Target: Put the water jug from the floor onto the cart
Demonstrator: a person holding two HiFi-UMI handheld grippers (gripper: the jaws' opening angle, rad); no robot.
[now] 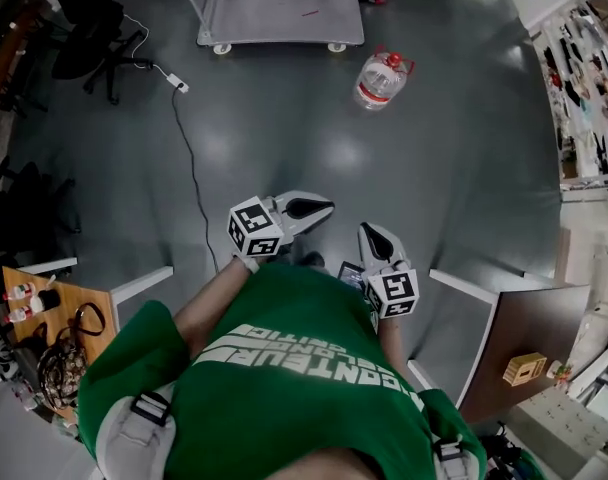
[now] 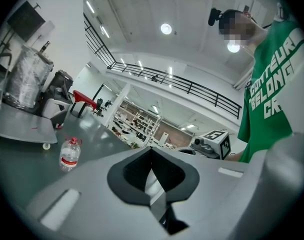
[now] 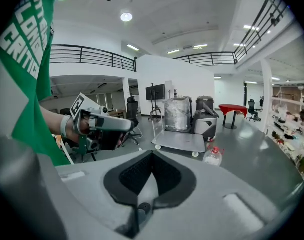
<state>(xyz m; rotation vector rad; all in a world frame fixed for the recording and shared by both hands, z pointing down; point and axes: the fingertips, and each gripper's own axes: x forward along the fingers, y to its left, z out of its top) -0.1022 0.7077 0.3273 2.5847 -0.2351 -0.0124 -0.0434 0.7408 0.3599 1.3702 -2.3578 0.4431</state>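
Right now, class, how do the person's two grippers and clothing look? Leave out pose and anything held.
The left gripper and right gripper match: light grey shells, pointed black padded jaws, and a white cube with black square markers on each. The person wears a green short-sleeved T-shirt with white lettering and a pale wristband on the left wrist.

Floor [image 1: 284,118]: glossy dark grey, dotted with lamp reflections.
Ceiling [image 2: 142,14]: white, with round lights [image 2: 166,28].
Gallery: black railing [image 2: 192,88] along white walls.
Furniture: black office chair [image 1: 94,28] at the floor's left edge; wooden desk [image 1: 79,313] lower left; brown desk [image 1: 529,338] lower right; shelves [image 1: 589,88] along the right edge.
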